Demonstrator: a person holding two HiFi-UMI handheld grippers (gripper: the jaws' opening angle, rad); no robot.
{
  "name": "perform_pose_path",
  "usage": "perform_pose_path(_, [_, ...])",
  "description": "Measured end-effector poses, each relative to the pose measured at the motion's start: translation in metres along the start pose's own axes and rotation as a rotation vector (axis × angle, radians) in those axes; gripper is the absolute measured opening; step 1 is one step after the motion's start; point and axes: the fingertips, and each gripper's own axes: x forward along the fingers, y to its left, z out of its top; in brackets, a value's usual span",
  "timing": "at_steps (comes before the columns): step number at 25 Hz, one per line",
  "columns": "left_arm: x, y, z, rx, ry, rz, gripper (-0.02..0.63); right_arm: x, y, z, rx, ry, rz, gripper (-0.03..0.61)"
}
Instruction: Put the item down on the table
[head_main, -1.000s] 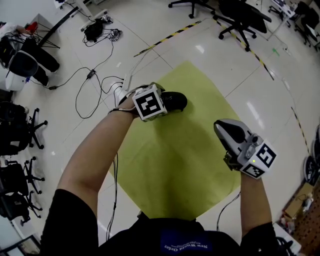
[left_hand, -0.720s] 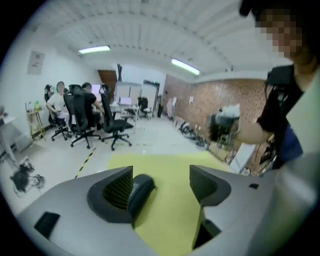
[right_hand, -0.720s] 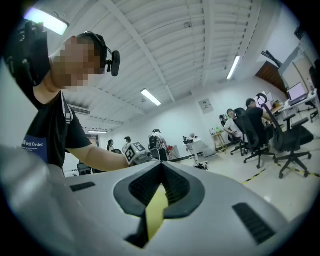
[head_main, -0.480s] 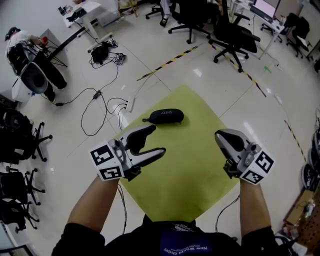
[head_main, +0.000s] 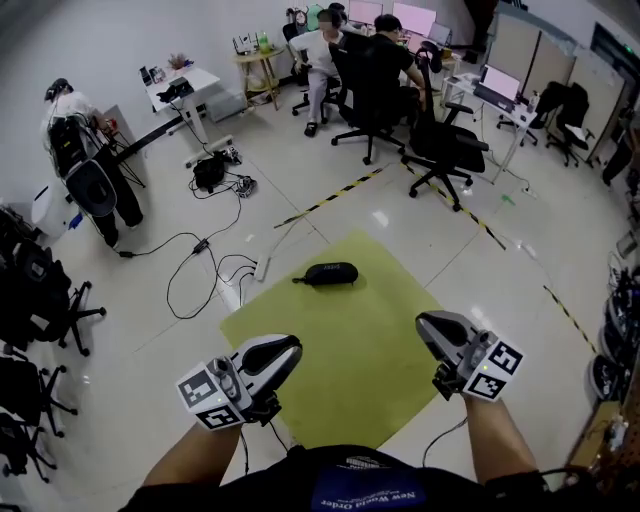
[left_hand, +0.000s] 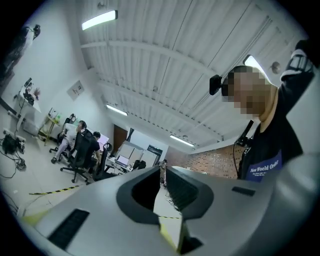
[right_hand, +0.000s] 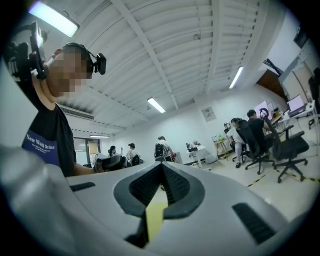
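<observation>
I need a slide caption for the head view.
Black case lies on the green mat; left hand-held gripper and right hand-held gripper are shut, empty.

Left gripper (head_main: 288, 350) is sitting low at the left on a bare forearm (head_main: 195, 462), pointing forward. Its jaws have just been closing and are meeting at the tips, nothing between them. Right gripper (head_main: 430, 325) is pointing forward and level, jaws together, gripping nothing.

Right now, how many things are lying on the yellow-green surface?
1. A black case lies near the far corner of the yellow-green surface. The left gripper and right gripper cover part of its near side, so something small may be hidden there.
</observation>
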Motion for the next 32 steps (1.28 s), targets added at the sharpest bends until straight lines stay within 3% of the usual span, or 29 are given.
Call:
perform_pose_path(7, [-0.019, -0.037, -0.018, 0.015, 0.048, 0.021, 0.044, -0.026, 0.037, -0.033, 0.100, 0.019, -0.009, -0.012])
perform_pose_path(19, [-0.015, -0.045, -0.017, 0.032, 0.040, 0.025, 0.044, -0.026, 0.037, -0.025, 0.027, 0.022, 0.002, -0.012])
perform_pose_path(32, [-0.012, -0.037, -0.017, 0.018, 0.041, 0.031, 0.044, -0.021, 0.034, -0.025, 0.014, 0.033, 0.025, -0.012])
